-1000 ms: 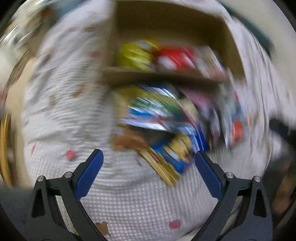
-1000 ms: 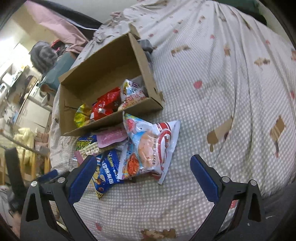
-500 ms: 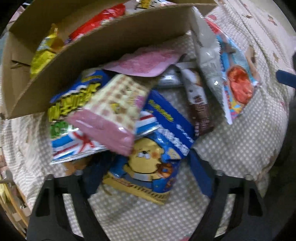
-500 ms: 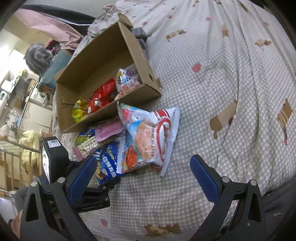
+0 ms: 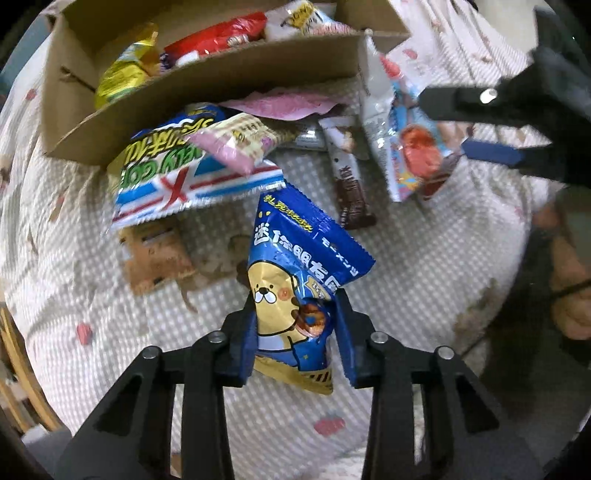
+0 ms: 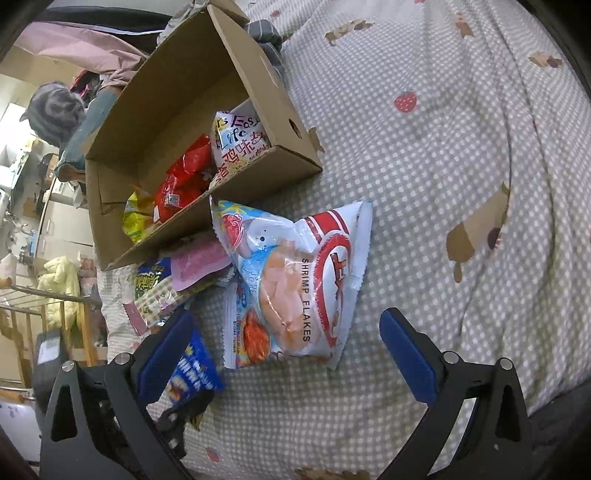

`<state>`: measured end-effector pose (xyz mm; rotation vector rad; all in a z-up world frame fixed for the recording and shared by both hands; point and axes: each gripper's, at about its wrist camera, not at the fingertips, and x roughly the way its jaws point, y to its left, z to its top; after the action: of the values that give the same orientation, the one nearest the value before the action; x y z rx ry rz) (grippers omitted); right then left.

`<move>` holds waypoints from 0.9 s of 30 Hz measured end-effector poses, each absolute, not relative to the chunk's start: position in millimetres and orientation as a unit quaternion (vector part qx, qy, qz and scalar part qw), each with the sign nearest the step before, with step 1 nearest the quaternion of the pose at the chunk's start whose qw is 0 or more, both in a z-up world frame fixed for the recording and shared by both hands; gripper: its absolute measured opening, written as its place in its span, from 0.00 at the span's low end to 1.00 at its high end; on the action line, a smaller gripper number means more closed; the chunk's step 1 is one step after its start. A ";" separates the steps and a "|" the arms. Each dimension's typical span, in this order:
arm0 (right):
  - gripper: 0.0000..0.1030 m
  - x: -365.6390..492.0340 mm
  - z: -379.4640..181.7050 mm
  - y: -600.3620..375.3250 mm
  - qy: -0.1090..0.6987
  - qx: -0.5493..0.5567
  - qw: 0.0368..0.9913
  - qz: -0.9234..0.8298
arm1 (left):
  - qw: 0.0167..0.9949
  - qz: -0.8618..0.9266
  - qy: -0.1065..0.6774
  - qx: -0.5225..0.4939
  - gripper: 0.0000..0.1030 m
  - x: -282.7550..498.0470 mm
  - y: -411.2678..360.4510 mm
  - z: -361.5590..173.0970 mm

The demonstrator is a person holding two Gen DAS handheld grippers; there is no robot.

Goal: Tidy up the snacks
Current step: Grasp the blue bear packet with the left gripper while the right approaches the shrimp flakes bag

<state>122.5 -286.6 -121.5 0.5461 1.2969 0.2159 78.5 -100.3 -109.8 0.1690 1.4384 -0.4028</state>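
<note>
a checked bedspread [image 6: 443,155] with strawberry and ice-lolly prints is seen spread beneath both grippers. a cardboard box [image 6: 177,92] is set on it, ahead of the jaws of both; a yellow packet [image 5: 125,75], a red packet [image 5: 218,35] and a white packet with red lettering [image 6: 236,147] are held inside it along its near wall. a heap of snacks is piled against the outside of that wall. a shrimp flakes bag [image 6: 306,280] is laid just ahead of the right gripper [image 6: 288,347], between its jaws and the box; the jaws are spread wide with nothing pressed between them. ahead and to the left of the left gripper [image 5: 295,332] a blue-and-white bag with green lettering [image 5: 177,177] is seen, a pink wafer packet [image 5: 236,147] resting on it and a flat pink sachet [image 5: 284,107] beyond that. a brown bar wrapper [image 5: 349,184] is laid ahead and slightly to the right. the blue bear snack bag [image 5: 291,295] is caught at its lower end between the left jaws, which have just been closing and are now clamped on it, the foil visibly creased.
</note>
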 end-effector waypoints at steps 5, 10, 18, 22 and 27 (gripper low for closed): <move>1.00 120.1 -122.8 -293.3 0.596 0.262 0.754 0.091 | 0.746 -0.184 0.639 0.037 0.28 59.8 -83.8 -81.5; 1.00 118.1 -119.0 -302.8 0.583 0.284 0.757 0.081 | 0.781 -0.158 0.604 -0.009 0.27 53.1 -51.8 -45.2; 1.00 121.5 -128.1 -309.4 0.588 0.335 0.731 0.085 | 0.822 -0.045 0.562 -0.078 0.27 75.0 16.4 -30.6; 1.00 128.3 -137.0 -298.5 0.603 0.325 0.723 0.086 | 0.821 -0.033 0.562 -0.091 0.27 84.0 20.7 -43.3; 1.00 136.4 -148.5 -287.8 0.614 0.312 0.721 0.079 | 0.815 -0.038 0.570 -0.093 0.27 85.1 16.4 -58.8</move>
<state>136.4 -287.8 -148.5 0.6899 1.3564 0.1752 85.1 16.4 -58.8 -0.1983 1.2161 -0.0817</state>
